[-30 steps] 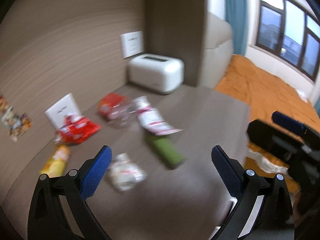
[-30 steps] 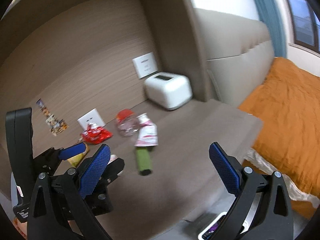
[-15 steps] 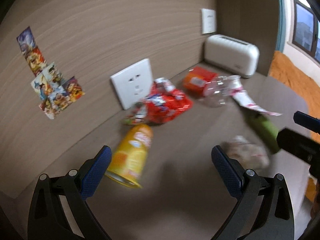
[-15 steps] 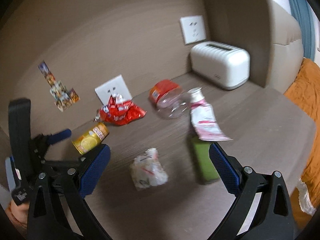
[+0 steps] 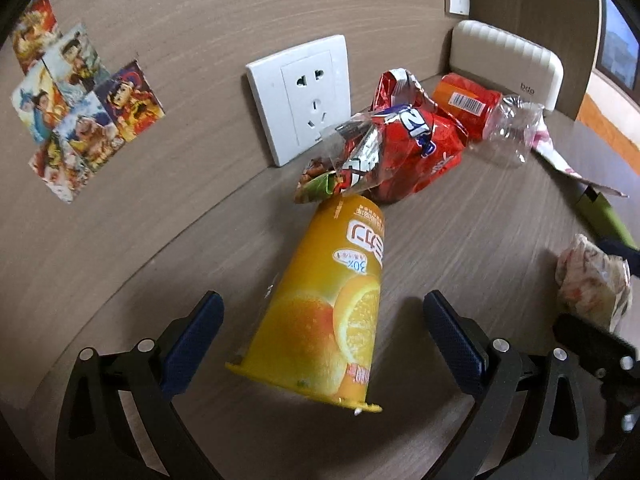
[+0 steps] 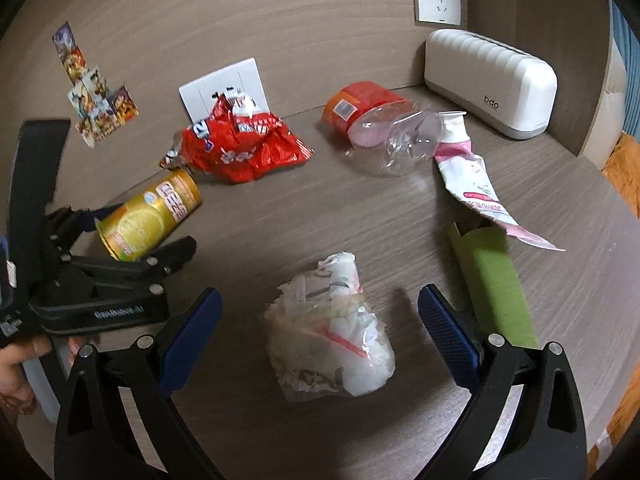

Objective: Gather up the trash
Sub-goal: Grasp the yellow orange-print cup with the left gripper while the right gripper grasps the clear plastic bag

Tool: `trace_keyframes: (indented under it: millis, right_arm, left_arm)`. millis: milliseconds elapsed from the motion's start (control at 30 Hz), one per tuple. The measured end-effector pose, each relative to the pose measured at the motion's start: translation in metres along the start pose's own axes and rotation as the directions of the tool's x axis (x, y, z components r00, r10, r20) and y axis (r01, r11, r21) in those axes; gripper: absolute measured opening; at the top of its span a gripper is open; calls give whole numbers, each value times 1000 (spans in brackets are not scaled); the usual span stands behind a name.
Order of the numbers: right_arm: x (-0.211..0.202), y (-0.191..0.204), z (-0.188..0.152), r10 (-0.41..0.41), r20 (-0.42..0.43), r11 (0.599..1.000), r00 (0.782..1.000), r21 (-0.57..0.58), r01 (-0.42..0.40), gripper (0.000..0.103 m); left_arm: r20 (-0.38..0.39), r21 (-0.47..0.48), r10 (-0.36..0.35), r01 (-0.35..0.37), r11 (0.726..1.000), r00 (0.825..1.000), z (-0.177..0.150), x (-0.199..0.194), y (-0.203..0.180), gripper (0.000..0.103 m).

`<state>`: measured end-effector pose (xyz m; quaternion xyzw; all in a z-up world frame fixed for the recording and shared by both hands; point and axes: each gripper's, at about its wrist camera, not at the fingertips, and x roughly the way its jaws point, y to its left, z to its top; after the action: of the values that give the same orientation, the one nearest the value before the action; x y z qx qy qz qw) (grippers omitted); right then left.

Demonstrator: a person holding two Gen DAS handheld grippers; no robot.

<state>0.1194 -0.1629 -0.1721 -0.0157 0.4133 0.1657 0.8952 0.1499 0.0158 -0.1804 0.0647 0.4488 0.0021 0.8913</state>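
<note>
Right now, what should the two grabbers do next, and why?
Probably both should drop a little further and close. The left gripper is open around the tipped orange cup, and the right gripper, its jaws closing, has the crumpled plastic wrapper between its fingers, but no pad touches either yet.

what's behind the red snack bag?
Behind the red snack bag a white wall socket shows above it, on the wood-grain wall. The socket's lower part is covered by the bag, so that stays unseen.

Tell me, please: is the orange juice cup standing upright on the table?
No. The orange juice cup lies on its side on the table, its rim toward the camera.
</note>
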Motion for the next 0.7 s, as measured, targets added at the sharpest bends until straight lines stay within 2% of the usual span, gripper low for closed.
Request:
trace_keyframes:
  millis: [67, 200, 267, 433, 600, 700]
  right_arm:
    - [4, 1, -1, -2, -14, 1000, 1000, -11, 2, 84]
    - [4, 3, 0, -16, -6, 999, 1000, -29, 15, 69]
    - [4, 2, 1, -18, -5, 999, 1000, -35, 18, 65]
    - [2, 0, 2, -22, -3, 999, 1000, -38, 22, 56]
    - [0, -4, 5, -19, -6, 1000, 1000, -14, 19, 54]
    - [-9, -7, 6, -14, 9, 1000, 1000, 3, 14, 54]
  left_arm:
    - [0, -4, -18, 18, 1000, 1000, 2, 2, 1, 96]
    - [5, -10, -59, 59, 998, 998, 5, 4, 2, 82]
    - [10, -8, -78, 78, 997, 997, 8, 5, 0, 75]
    - [32, 37, -111, 110, 993, 993, 9, 1, -13, 45]
    - [38, 64, -145, 142, 988, 989, 9, 1, -20, 44]
    - [43, 75, -135, 131, 989, 990, 5, -7, -20, 44]
